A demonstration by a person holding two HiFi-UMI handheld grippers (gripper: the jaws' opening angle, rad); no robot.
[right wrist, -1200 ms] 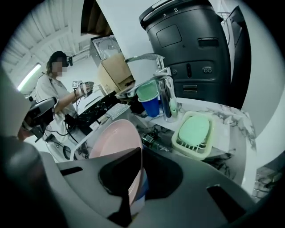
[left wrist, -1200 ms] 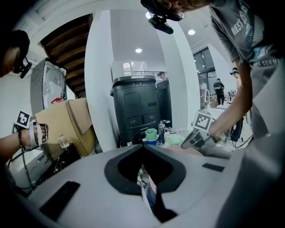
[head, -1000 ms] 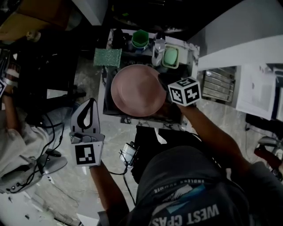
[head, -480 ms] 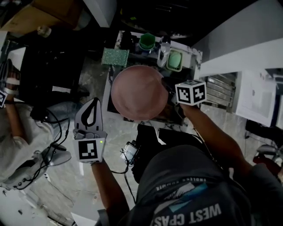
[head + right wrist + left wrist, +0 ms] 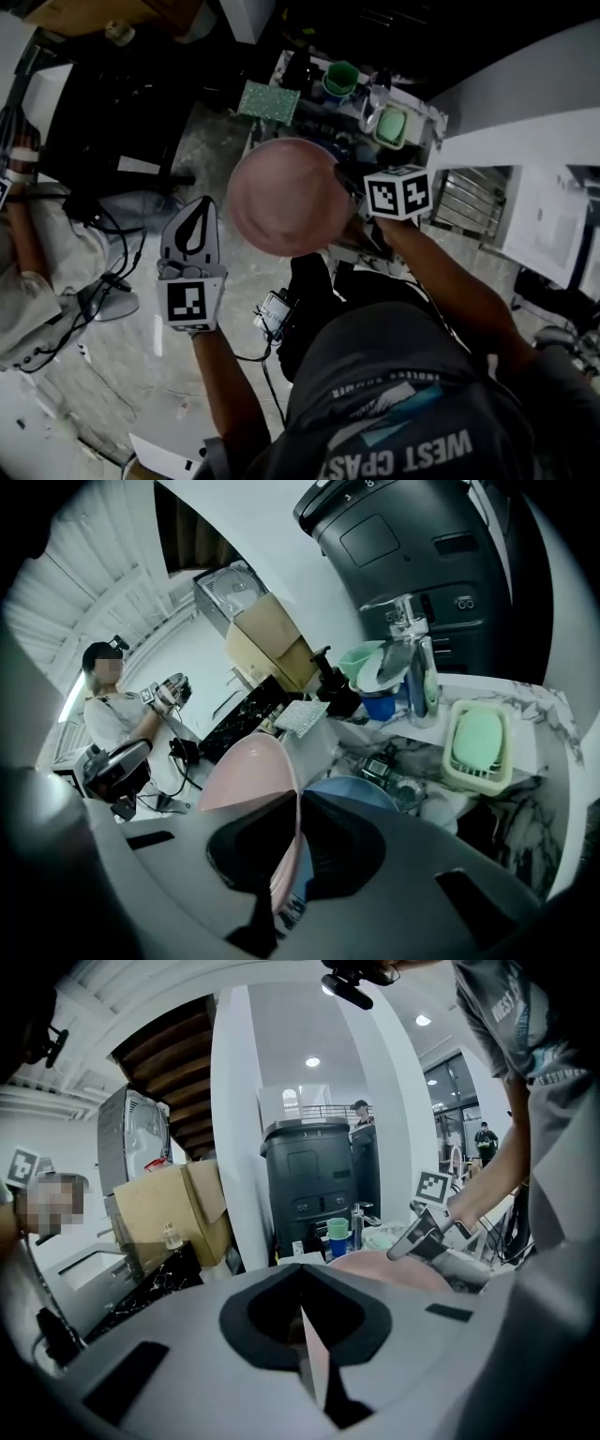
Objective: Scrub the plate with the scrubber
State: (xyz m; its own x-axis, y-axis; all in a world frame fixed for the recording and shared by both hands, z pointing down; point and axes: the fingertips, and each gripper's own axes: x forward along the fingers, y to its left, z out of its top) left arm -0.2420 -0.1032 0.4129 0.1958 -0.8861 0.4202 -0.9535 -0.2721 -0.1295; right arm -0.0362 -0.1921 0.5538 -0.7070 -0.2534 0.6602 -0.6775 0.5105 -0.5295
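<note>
Grips pink plate (image 5: 284, 197) by right rim in right hand-held gripper (image 5: 298, 794), jaws pinched on edge, plate tilted. Holds left hand-held gripper (image 5: 200, 208) shut, empty, just lower-left of plate, apart. Sees green scrubber (image 5: 269, 99) flat at surface (image 5: 539, 714) edge beyond plate, untouched.

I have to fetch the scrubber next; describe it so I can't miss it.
In the head view, find the marble sink counter beyond the pink plate. At its left corner lies the scrubber: a flat, glittery green square, unlike the round green cup to its right.
</note>
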